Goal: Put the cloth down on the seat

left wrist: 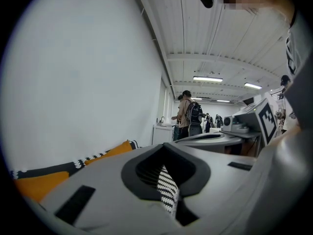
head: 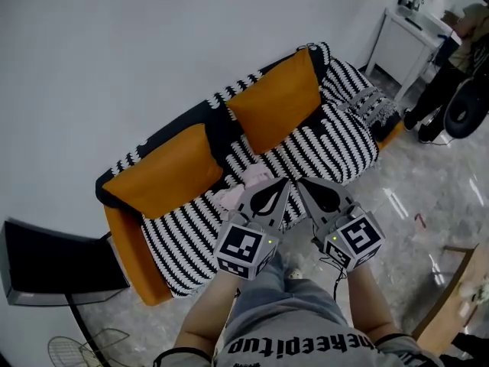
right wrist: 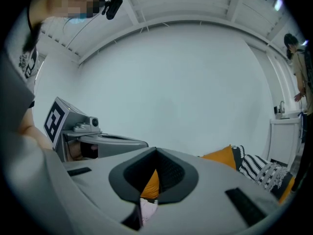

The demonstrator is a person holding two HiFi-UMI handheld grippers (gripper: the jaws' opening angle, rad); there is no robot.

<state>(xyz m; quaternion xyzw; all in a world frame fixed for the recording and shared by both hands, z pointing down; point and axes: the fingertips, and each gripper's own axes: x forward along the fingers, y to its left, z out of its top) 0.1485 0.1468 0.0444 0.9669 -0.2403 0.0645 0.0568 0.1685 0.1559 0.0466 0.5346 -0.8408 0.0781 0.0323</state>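
the pink cloth (head: 246, 180) is seen already lying on the sofa seat (head: 336, 145), just ahead-left of the nearer left hand-held gripper (head: 280, 188), which, like the right hand-held gripper (head: 306, 189), is shut and empty.

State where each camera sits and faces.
Head view: on the person's head, steeply down at the sofa; left tongs, right tongs, forearms show.
Left gripper view: on the left tongs, along shut jaws toward wall and sofa.
Right gripper view: on the right tongs, facing the same wall.
Shared: each gripper view shows the other's marker cube.
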